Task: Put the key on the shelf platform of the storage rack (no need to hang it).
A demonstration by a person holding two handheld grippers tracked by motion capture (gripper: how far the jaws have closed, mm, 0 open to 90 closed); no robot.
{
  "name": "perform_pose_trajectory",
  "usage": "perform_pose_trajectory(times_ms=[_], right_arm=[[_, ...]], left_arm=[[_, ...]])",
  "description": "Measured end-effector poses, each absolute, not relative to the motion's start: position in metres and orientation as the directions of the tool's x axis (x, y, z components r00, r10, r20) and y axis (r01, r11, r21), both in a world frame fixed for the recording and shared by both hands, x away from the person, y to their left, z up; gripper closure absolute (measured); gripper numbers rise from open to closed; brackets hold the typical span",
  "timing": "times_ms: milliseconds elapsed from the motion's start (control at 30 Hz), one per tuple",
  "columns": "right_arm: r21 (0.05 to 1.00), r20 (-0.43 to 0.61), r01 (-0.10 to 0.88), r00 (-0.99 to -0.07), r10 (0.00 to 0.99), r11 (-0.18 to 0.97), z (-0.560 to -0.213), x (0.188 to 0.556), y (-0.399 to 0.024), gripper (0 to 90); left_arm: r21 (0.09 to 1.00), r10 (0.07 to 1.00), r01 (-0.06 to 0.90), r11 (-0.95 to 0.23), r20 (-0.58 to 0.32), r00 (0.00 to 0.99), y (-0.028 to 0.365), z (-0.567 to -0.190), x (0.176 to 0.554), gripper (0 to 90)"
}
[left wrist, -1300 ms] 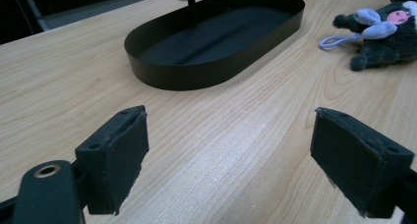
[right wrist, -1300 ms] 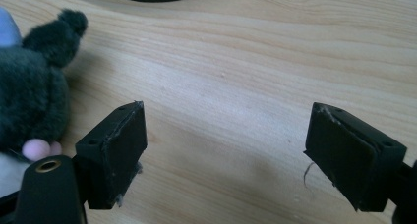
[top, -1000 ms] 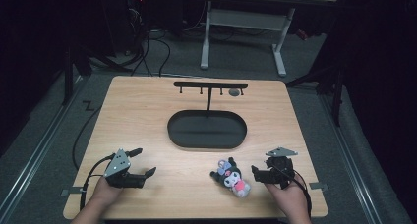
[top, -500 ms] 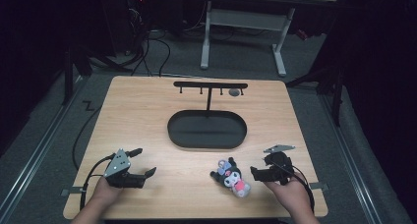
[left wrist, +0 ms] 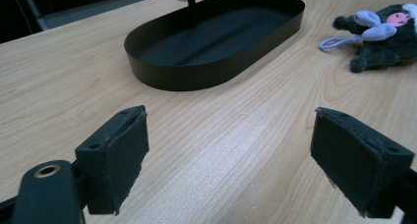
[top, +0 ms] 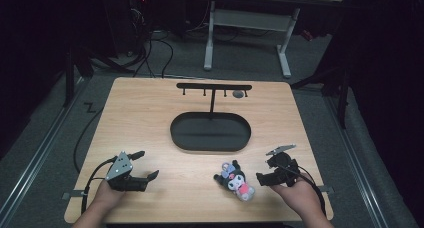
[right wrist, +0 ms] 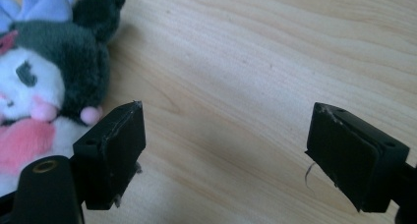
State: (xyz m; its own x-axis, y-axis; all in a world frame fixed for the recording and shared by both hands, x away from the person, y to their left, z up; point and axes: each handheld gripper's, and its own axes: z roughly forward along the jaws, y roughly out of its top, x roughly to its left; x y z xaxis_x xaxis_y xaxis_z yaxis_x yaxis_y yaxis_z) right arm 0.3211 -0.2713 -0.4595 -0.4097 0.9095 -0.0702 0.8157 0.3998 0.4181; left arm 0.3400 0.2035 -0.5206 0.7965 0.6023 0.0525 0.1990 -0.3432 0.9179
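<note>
Table (top: 150, 118) carries the tray (top: 210, 133); the plush (top: 235, 180) lies before it, just beside the right gripper (top: 261, 178). Risk: that gripper's gaping, empty jaws, which have just been widening, may shove the plush instead of straddling it. Left gripper (top: 150, 165) rests low, likewise spread, empty.

A light wooden table (top: 150, 108) with a pale grain stands lit in an otherwise dim room, its top brighter than everything around it. It rests on a grey carpeted floor (top: 320, 68), where black cables (top: 150, 50) loop and trail behind its far left corner and a metal rail (top: 40, 153) runs along its left side. Beyond the far edge a desk with a white frame (top: 247, 25) stands on two feet, and the space to either side of it falls away into near darkness.
</note>
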Motion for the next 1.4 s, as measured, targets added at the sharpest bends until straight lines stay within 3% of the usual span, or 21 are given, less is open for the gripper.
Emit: perform_pose_trajectory(times_ms=[233,467,667,1400], right_arm=[[0.349,-0.086,0.826,-0.443,0.892,0.443,-0.456,0.317,-0.269,14.2],[0.336,-0.062,0.828,-0.456,0.888,0.449,-0.448,0.314,-0.264,13.1],[0.299,-0.069,0.806,-0.515,0.854,0.511,-0.441,0.309,-0.240,3.4],[0.295,-0.044,0.755,-0.602,0.797,0.586,-0.447,0.305,-0.193,3.5]], left_arm=[[0.918,0.601,0.197,-0.344,0.053,0.798,0.203,-0.521,0.340,15.4],[0.919,0.600,0.195,-0.343,0.054,0.798,0.203,-0.521,0.340,15.4],[0.917,0.598,0.194,-0.348,0.058,0.799,0.204,-0.520,0.339,15.4],[0.918,0.602,0.198,-0.344,0.054,0.797,0.204,-0.520,0.339,15.4]])
